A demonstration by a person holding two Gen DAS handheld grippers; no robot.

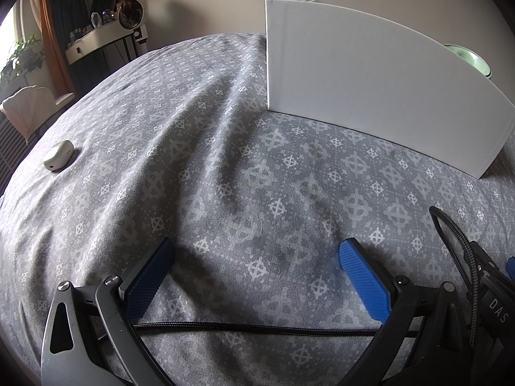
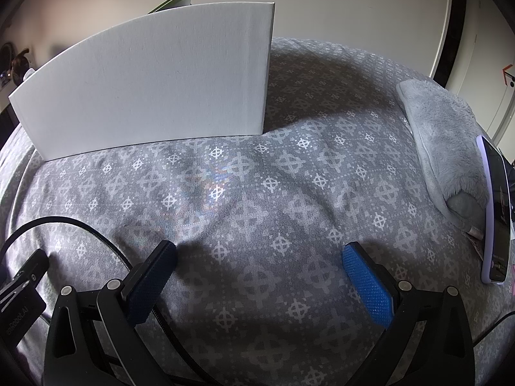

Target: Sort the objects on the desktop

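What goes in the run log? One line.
left gripper open, empty | right gripper open, empty | white box upright | earbud case untouched

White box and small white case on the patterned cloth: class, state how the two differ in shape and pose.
The white box is large, flat-faced and sharp-cornered; the white case is small and rounded. The box stands upright on the cloth; the case lies low. Both are white and rest on it.

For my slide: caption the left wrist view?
Open left tool over patterned cloth, white box ahead, earbud case far left.
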